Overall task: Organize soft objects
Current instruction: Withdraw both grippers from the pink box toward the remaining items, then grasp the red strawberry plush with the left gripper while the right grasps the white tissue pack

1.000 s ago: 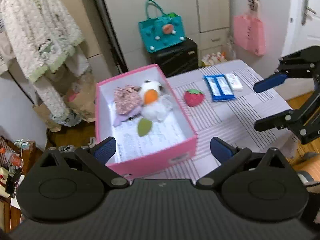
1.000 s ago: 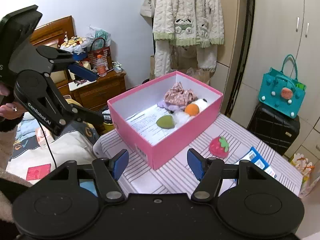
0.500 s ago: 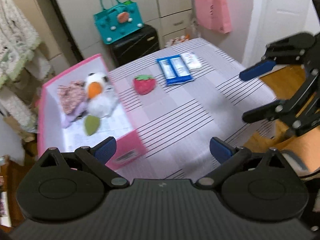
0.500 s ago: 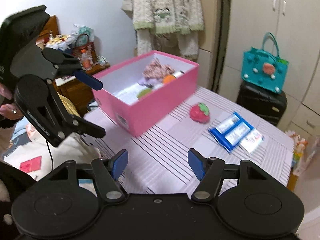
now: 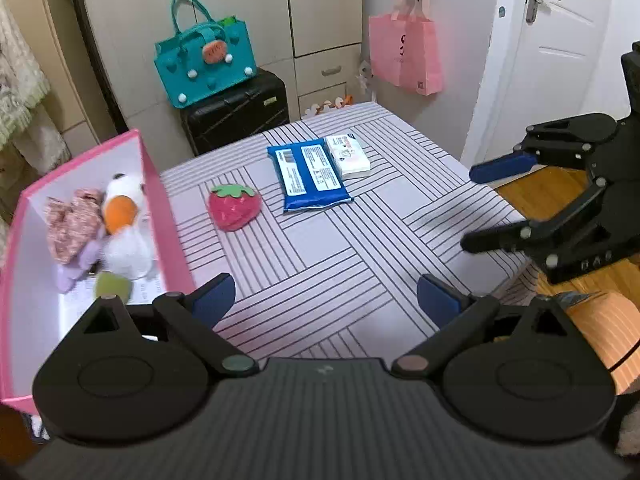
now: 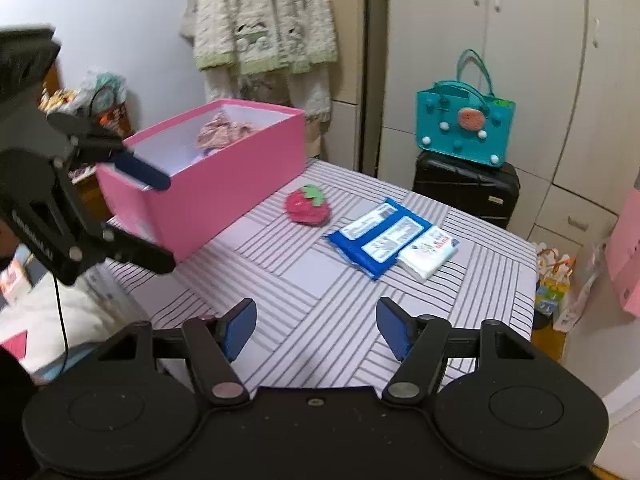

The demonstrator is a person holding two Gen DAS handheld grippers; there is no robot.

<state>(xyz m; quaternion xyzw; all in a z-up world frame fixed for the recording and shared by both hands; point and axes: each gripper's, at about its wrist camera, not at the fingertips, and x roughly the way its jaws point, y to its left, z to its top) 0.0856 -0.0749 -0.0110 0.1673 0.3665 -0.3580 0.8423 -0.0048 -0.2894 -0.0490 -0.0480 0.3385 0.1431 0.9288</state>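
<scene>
Both hand-held grippers, left point(image 5: 324, 296) and right point(image 6: 316, 328), hang half-open and empty; our strawberry point(image 5: 234, 208), at eleven o'clock, awaits the pink box point(image 5: 164, 216).

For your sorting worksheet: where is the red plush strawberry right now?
The red plush strawberry lies on the striped tablecloth, between the pink box and the blue wipes pack.

A teal felt tote bag point(image 5: 206, 65) sits atop a black hard-shell suitcase point(image 5: 236, 114) against cream wardrobe doors point(image 6: 532, 60). A pink shopping bag point(image 5: 405, 54) hangs beside a white door point(image 5: 556, 60), while knitted cream-and-green garments point(image 6: 264, 20) hang near the wall.
</scene>
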